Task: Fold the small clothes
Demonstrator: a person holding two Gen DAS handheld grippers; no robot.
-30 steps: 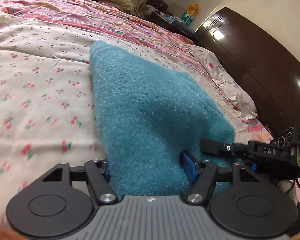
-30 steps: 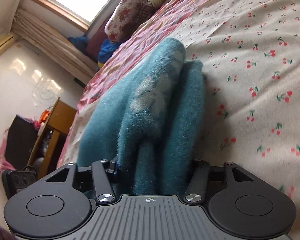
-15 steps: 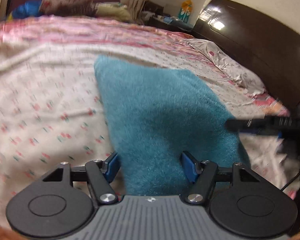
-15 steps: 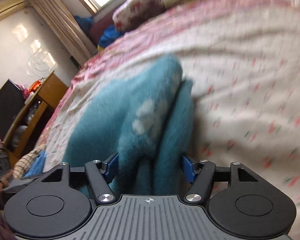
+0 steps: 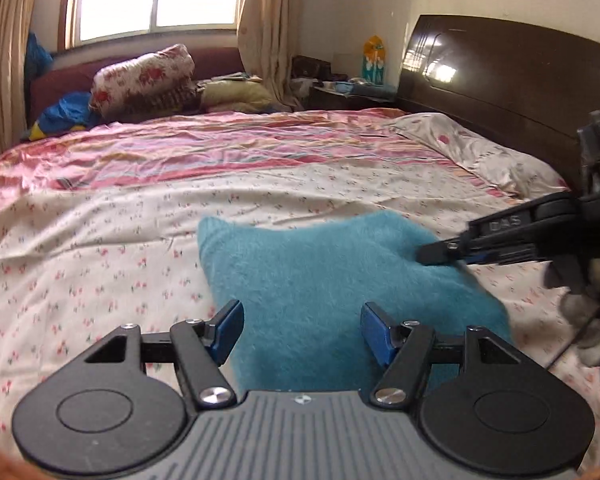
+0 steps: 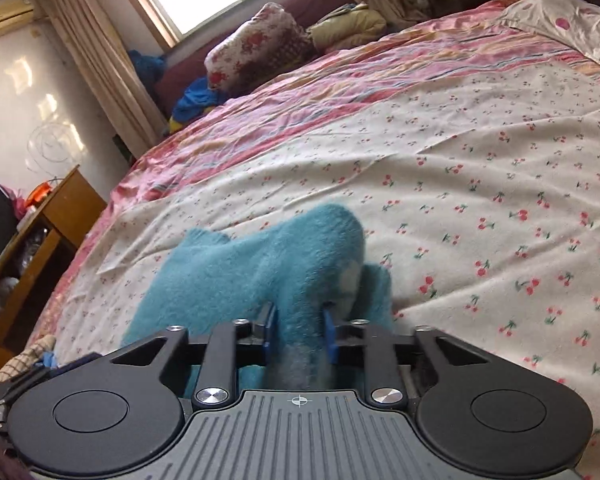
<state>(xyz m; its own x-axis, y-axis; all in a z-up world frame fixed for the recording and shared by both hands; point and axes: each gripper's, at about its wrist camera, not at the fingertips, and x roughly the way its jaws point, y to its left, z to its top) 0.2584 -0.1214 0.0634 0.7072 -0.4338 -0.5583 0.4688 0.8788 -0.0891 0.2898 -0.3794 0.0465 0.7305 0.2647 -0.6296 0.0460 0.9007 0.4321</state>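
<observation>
A fluffy teal garment (image 5: 320,280) lies folded on the cherry-print sheet (image 5: 100,260). My left gripper (image 5: 302,330) is open just above its near edge. The blue pads (image 5: 228,326) stand wide apart with the cloth lying between them, and they do not pinch it. In the right wrist view the garment (image 6: 260,268) bunches into a raised fold with a pale patch (image 6: 350,276). My right gripper (image 6: 299,330) is closing, and its pads squeeze that fold. The right gripper (image 5: 436,254) also reaches in at the garment's far right corner in the left wrist view.
A dark wooden headboard (image 5: 520,80) and a pillow (image 5: 480,152) bound the bed on the right. Floral cushions (image 5: 140,76) and piled clothes sit under the window. A wooden cabinet (image 6: 48,232) stands past the bed's left edge.
Both grippers have risen and tilted up, so more of the room shows. The right jaws went from wide around the fold to pinched on it. The left jaws kept their width.
</observation>
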